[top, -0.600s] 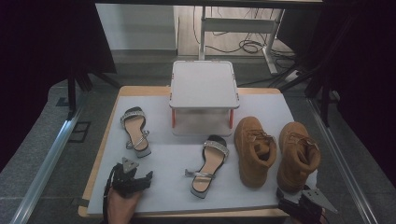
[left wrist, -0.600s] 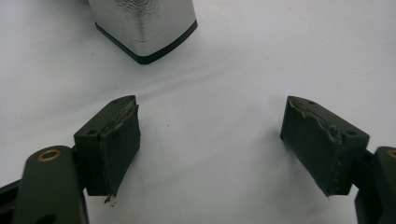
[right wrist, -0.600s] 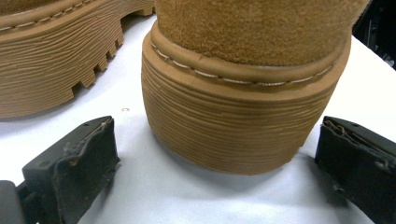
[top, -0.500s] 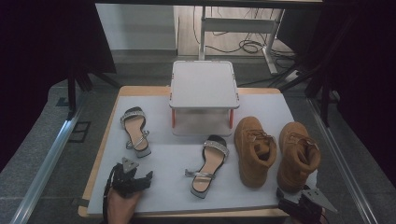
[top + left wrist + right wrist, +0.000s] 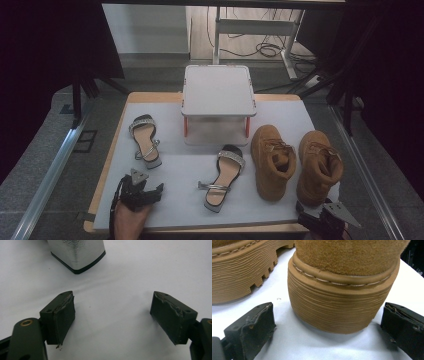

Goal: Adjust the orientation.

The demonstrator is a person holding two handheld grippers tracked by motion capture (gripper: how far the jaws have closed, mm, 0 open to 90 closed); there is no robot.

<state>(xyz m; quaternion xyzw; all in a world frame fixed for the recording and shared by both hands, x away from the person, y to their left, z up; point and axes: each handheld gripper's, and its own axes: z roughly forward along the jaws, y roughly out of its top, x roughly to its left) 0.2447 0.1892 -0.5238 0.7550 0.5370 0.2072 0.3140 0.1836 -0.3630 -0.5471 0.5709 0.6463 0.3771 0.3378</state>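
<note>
1. Left gripper [image 5: 142, 192] at about 7 o'clock on the white mat [image 5: 175, 170], held in a hand [image 5: 131, 220] coming up from the bottom edge.
2. Jaws spread wide in the left gripper view, nothing between them, bare mat under the gap.
3. Sandal heel [image 5: 77, 255] at 11 o'clock of that view, silver with a dark edge, just ahead of the jaws and apart from them.
4. Probably the heel of the left sandal [image 5: 145, 142], at 12 o'clock from the left gripper in the high view; hard to be sure from so tight a view.
5. Right gripper [image 5: 325, 215] at about 5 o'clock on the mat, at the near edge, with a grey plate on top.
6. Jaws wide apart here too, one at either side of the boot's heel in the right gripper view, not pressing on it.
7. Right boot [image 5: 344, 290] standing on the mat, its ribbed tan sole just ahead of the pads, close but with mat showing at both sides.
8. Left boot [image 5: 242, 270] at 10 o'clock of that view, just beside the right one, lugged sole visible.
9. Both boots upright at 3 to 4 o'clock of the mat in the high view, toes pointing away.
10. Second sandal [image 5: 225, 177] near the mat's middle, at 9 o'clock from the boots.
11. White stand [image 5: 217, 92] at 12 o'clock, on orange legs.
</note>
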